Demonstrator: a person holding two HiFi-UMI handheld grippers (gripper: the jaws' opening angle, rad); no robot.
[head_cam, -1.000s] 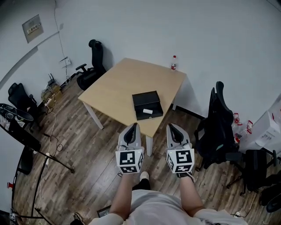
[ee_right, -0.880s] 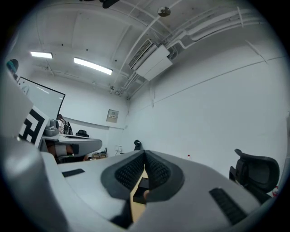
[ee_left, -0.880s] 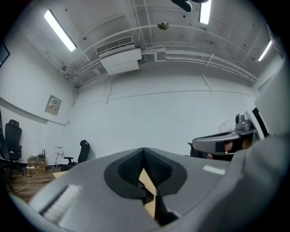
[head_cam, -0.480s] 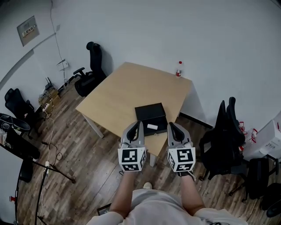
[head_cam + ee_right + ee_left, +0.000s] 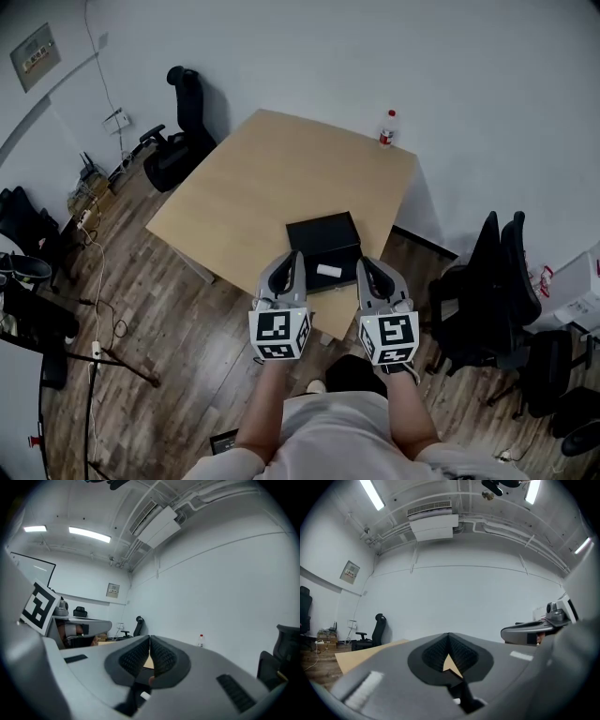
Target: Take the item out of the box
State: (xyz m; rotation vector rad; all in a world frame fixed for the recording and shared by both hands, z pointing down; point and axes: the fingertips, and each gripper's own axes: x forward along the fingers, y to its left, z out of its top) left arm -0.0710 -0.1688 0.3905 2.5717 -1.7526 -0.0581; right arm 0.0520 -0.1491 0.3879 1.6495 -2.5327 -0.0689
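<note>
Lying inside the open black box [image 5: 322, 242], toward its near edge, a small white item [image 5: 328, 270] is sitting untouched while a person is holding two sets of tongs on either side of that box. The box is resting on a light wooden table [image 5: 253, 178], with bare tabletop stretching away beyond and to the left of it. The left tongs [image 5: 297, 257] are hovering at the box's near left corner. Their own view is showing the ribbed pads pressed together at the tips with nothing caught between them. The right tongs [image 5: 364, 265] are hanging at the box's near right corner, likewise pinched together and empty, their pads meeting in a thin line. Whether either set is touching the box cannot be told from the head view. On the person's side of the box, each set is carrying a marker cube [image 5: 278, 335], and bare forearms [image 5: 267, 403] are reaching toward the box from below. Well beyond the box and to its right, a clear bottle [image 5: 387, 128] with a red cap is standing upright. Far beyond the box and to its left, a black office chair [image 5: 178, 141] is standing off the table. Well to the right of the box, dark chairs [image 5: 492, 291] are crowding together on the wood-plank floor [image 5: 150, 309].
</note>
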